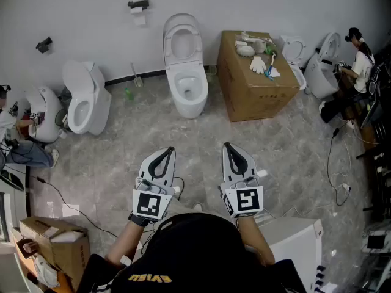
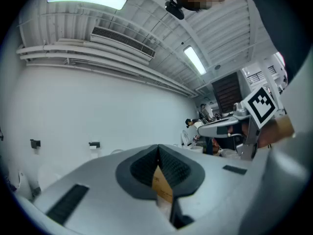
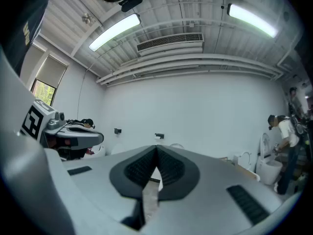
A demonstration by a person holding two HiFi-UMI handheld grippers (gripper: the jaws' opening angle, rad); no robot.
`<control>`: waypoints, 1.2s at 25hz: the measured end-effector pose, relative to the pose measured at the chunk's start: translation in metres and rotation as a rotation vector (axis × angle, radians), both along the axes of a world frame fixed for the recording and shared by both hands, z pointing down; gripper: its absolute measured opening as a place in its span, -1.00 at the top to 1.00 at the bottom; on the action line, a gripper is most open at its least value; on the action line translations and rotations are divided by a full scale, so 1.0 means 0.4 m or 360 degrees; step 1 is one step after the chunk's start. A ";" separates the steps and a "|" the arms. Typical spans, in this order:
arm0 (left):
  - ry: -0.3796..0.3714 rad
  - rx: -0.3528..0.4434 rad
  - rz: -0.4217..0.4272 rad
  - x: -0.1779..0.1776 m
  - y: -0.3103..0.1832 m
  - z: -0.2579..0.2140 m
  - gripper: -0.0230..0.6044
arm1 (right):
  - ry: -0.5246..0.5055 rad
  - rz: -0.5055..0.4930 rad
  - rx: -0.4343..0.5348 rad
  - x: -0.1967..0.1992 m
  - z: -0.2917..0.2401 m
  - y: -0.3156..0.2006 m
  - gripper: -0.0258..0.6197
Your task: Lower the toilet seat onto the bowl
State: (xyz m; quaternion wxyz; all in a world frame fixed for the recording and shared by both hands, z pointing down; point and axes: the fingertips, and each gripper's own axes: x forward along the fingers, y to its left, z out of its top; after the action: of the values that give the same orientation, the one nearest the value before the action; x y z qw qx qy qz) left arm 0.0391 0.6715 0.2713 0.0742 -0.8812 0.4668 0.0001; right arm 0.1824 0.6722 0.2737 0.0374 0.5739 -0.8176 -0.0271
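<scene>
Standing up against its lid, the toilet seat (image 1: 170, 44) is lifted, not down on the bowl (image 1: 190, 105). This toilet sits in the middle of the far side of the room, with its back to the white wall (image 1: 91, 17). Just to its right is a big cardboard box (image 1: 256, 93) with white gloves (image 1: 258, 65) and other small things on top. A small green bottle (image 1: 129, 94) stands on the floor to the left of the toilet, and past it is another toilet (image 1: 88, 99). A paper holder (image 1: 138, 6) hangs on the wall up above. The gray stone floor (image 1: 140, 133) lies between the toilet and the person. The left gripper (image 1: 166, 152) and the right gripper (image 1: 228, 148) are held side by side, low in the head view and well away from the toilet. Both point flat toward the wall. In the left gripper view the left gripper's (image 2: 158, 148) jaws are pressed together with nothing in them. In the right gripper view the right gripper's (image 3: 156, 150) jaws are pressed together too, and they hold nothing. One person (image 1: 360, 60) is busy by more toilets at the far right, and another person (image 1: 18, 127) is crouched at the far left.
</scene>
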 end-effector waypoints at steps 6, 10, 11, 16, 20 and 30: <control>-0.0018 -0.0028 -0.0006 -0.013 -0.003 0.013 0.89 | 0.0003 -0.0001 -0.0011 -0.002 0.008 -0.006 0.94; -0.0007 -0.0053 -0.0026 -0.033 -0.008 0.020 0.89 | 0.0011 0.0000 -0.0039 -0.014 0.017 -0.013 0.94; -0.0009 -0.0059 -0.0035 -0.038 -0.010 0.021 0.89 | 0.0023 0.0003 -0.0043 -0.016 0.019 -0.015 0.94; -0.0027 -0.0071 -0.0045 -0.041 -0.016 0.028 0.89 | 0.0048 0.0015 -0.0050 -0.011 0.026 -0.020 0.93; -0.0028 -0.0069 -0.0048 -0.045 -0.023 0.027 0.89 | 0.0042 0.0031 -0.0042 -0.009 0.025 -0.026 0.93; -0.0050 -0.0078 -0.0039 -0.031 -0.015 0.042 0.89 | 0.0054 0.0040 -0.0051 0.012 0.031 -0.021 0.60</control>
State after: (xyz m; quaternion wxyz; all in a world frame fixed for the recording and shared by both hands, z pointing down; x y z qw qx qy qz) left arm 0.0266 0.6656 0.2879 0.0599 -0.8769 0.4762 -0.0261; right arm 0.1872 0.6640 0.2862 0.0607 0.5830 -0.8099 -0.0233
